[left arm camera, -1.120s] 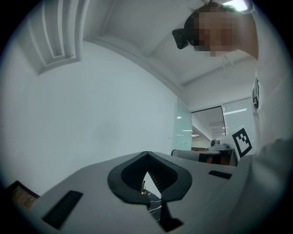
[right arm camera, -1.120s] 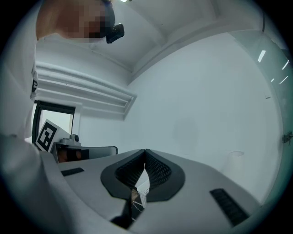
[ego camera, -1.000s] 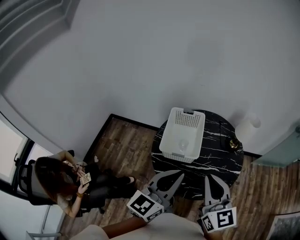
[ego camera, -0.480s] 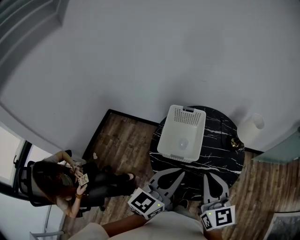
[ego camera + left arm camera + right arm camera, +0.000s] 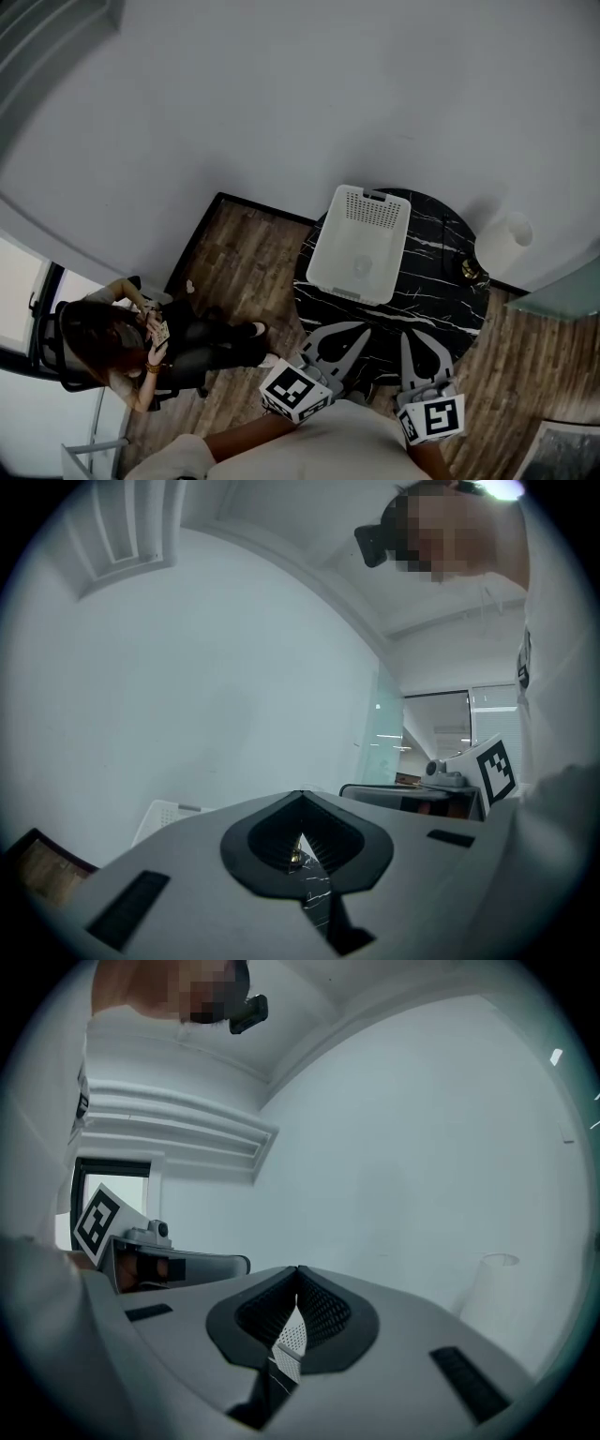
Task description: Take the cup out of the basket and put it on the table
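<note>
Left gripper [image 5: 339,330] and right gripper [image 5: 419,339] hover at the table [image 5: 441,281] edge; fingers pressed together.

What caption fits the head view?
Left tool and right tool, shut, near a basket holding a cup on the table.

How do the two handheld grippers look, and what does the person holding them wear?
Both the left gripper and right gripper have light grey, leaf-shaped jaws with black ribbed pads. Each carries a white cube with black square markers. The person wears a white top.
</note>
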`<state>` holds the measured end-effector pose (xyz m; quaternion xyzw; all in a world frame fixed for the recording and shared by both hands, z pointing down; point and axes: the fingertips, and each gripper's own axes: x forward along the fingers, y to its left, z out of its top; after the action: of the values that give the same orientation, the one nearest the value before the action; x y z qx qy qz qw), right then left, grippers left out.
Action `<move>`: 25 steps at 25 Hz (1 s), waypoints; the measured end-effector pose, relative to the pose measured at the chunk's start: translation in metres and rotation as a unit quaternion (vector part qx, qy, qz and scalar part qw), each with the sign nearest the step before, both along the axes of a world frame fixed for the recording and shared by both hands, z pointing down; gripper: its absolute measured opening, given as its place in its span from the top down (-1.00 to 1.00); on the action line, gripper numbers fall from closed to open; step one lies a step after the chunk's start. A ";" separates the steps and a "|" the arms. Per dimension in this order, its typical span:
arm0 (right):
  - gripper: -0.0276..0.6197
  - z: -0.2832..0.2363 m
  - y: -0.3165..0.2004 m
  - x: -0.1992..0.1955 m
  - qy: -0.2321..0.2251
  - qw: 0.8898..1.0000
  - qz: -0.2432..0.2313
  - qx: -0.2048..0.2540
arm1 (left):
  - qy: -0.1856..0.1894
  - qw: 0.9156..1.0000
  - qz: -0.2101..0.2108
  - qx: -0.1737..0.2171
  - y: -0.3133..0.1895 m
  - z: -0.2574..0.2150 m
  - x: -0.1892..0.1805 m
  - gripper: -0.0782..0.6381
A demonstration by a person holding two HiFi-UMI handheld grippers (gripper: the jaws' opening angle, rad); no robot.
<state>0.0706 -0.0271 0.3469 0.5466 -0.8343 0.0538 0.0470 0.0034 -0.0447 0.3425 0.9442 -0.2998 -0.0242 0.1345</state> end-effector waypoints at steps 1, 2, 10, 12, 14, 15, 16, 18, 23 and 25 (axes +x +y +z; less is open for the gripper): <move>0.90 0.002 -0.001 0.001 -0.001 1.000 -0.002 -0.003 | -0.001 1.000 -0.002 -0.002 0.000 0.000 0.001 0.77; 0.90 0.004 -0.001 0.001 -0.003 1.000 -0.004 -0.006 | -0.002 1.000 -0.003 -0.004 -0.001 0.001 0.001 0.77; 0.90 0.029 -0.015 -0.006 0.007 0.999 -0.038 -0.031 | -0.026 0.999 -0.015 -0.023 -0.016 0.028 -0.001 0.77; 0.90 0.039 -0.022 -0.009 0.016 0.998 -0.050 -0.038 | -0.032 0.999 -0.016 -0.032 -0.020 0.038 -0.003 0.77; 0.90 0.047 -0.028 -0.011 0.026 0.997 -0.059 -0.041 | -0.038 0.998 -0.017 -0.039 -0.025 0.048 -0.005 0.77; 0.90 0.051 -0.031 -0.013 0.031 0.997 -0.063 -0.042 | -0.041 0.998 -0.017 -0.042 -0.028 0.052 -0.005 0.77; 0.90 0.055 -0.033 -0.015 0.036 0.996 -0.068 -0.044 | -0.044 0.998 -0.018 -0.044 -0.031 0.057 -0.006 0.76; 0.89 0.064 -0.040 -0.019 0.048 0.995 -0.077 -0.050 | -0.050 0.997 -0.020 -0.048 -0.038 0.065 -0.008 0.77; 0.89 0.075 -0.064 -0.030 0.058 0.993 -0.085 -0.061 | -0.068 0.995 -0.028 -0.062 -0.061 0.082 -0.015 0.77; 0.89 0.083 -0.072 -0.034 0.068 0.991 -0.097 -0.068 | -0.076 0.994 -0.029 -0.068 -0.069 0.088 -0.018 0.77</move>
<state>0.0362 -0.0991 0.4296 0.4613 -0.8725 0.0680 0.1458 -0.0142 -0.1134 0.4309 0.9229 -0.3375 0.0637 0.1742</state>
